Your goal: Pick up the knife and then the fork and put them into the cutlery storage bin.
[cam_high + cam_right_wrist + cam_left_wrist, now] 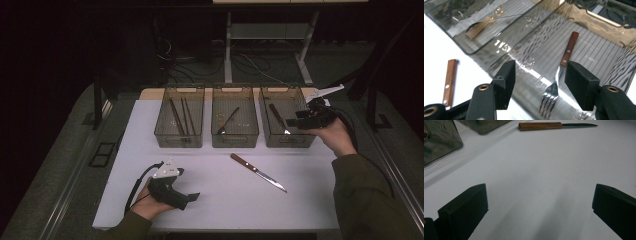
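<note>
My left gripper [192, 196] rests low on the white table [220, 200] near its front left, jaws spread wide with nothing between them, and the wooden-handled knife [257, 172] lies flat on the table well ahead of it, in front of the three clear bins. My right gripper [537, 77] hangs over the right bin [306, 140], jaws released and apart, gripping nothing. The fork [562, 72] with the wooden handle lies on that bin's floor below them, untouched.
</note>
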A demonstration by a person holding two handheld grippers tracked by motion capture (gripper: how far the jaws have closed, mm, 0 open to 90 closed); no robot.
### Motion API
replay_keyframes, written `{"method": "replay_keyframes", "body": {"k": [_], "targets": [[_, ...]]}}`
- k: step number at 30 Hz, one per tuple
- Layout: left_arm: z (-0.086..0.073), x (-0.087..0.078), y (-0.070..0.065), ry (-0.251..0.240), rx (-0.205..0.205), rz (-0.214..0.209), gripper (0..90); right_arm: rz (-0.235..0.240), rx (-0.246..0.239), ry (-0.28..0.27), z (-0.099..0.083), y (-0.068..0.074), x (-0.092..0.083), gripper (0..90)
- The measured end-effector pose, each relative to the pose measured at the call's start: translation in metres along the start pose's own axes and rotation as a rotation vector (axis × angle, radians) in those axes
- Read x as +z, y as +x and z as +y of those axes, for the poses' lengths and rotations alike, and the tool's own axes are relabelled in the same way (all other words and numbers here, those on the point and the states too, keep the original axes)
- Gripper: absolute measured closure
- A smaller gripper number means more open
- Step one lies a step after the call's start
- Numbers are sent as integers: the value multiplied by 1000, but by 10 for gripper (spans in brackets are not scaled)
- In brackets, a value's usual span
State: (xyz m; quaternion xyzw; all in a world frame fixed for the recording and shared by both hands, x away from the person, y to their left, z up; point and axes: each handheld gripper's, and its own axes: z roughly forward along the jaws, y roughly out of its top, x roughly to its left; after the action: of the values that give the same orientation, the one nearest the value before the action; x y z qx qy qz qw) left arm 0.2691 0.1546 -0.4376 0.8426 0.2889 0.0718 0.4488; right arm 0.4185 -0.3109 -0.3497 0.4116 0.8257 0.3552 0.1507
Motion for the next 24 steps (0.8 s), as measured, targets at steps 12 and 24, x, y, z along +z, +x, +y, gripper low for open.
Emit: {"method": "replay_keyframes", "body": {"k": [12, 24], "targets": [[-3, 0, 3, -17, 10, 4, 0, 75, -45, -48, -24, 50, -9, 399], [-5, 0, 5, -32, 26, -1, 0, 172, -54, -35, -46, 88, 16, 395]]}}
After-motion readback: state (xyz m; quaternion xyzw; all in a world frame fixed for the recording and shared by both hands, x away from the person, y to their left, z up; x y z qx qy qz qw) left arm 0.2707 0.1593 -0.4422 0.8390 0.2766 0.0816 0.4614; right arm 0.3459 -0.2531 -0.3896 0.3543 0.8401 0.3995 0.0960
